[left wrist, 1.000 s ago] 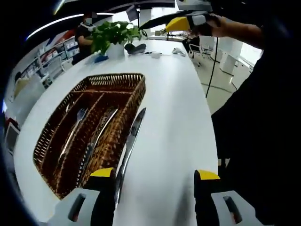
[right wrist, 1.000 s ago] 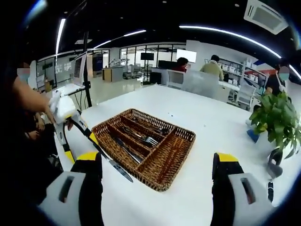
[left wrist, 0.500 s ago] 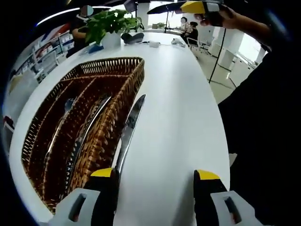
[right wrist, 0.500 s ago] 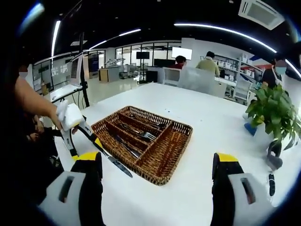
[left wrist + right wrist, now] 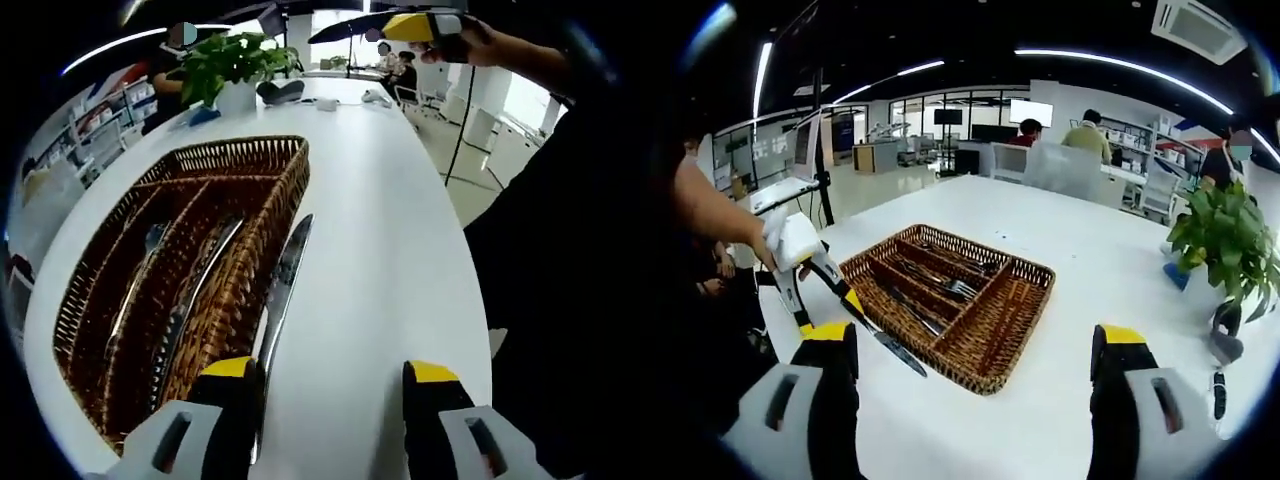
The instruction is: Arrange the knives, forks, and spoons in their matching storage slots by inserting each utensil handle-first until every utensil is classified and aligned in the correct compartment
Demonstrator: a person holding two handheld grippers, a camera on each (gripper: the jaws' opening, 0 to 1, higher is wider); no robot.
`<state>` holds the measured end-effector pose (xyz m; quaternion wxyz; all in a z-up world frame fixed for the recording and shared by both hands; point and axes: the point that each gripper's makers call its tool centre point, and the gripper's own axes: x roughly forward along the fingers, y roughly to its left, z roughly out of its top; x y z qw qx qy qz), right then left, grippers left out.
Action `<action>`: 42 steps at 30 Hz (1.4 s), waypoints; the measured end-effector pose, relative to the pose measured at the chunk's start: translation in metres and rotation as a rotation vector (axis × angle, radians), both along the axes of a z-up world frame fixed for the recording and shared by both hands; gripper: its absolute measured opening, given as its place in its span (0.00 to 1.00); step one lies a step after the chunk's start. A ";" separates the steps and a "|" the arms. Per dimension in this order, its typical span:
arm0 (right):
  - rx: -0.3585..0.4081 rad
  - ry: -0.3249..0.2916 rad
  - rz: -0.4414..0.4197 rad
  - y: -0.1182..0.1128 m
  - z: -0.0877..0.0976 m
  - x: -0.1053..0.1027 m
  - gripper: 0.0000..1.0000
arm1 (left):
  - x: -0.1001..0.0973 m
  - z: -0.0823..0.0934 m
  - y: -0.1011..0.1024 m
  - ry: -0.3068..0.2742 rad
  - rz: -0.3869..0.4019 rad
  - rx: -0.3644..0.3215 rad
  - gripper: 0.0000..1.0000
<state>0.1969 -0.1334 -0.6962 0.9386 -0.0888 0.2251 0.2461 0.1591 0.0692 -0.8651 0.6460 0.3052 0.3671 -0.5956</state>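
Wicker formed the one divided tray (image 5: pixel 262 232) on the white table (image 5: pixel 390 230); in the left gripper view its slots held one fork (image 5: pixel 138 270) and one knife (image 5: pixel 197 292), other pieces too blurred to count. A second knife (image 5: pixel 281 283) lay along the tray's outer wall, pinched at its handle by the left gripper (image 5: pixel 830 300). The right gripper (image 5: pixel 975 385) stood spread wide and held nothing. One potted plant (image 5: pixel 1232 248) stood farther off.
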 end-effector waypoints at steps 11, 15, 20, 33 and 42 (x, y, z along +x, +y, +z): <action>0.001 0.003 -0.005 -0.001 -0.002 -0.002 0.98 | -0.008 -0.008 -0.004 0.014 -0.035 0.027 0.72; 0.005 0.006 -0.007 -0.002 -0.003 -0.002 0.98 | -0.006 -0.005 0.003 0.016 -0.047 0.044 0.47; 0.004 0.008 -0.001 0.000 -0.003 -0.001 0.98 | -0.004 -0.005 0.012 -0.006 -0.088 0.084 0.25; -0.099 0.029 0.193 0.030 -0.012 -0.011 0.94 | 0.002 -0.005 0.015 -0.077 -0.124 0.123 0.07; -0.244 0.172 0.527 0.075 -0.061 -0.045 0.63 | -0.002 -0.005 0.013 -0.088 -0.158 0.114 0.06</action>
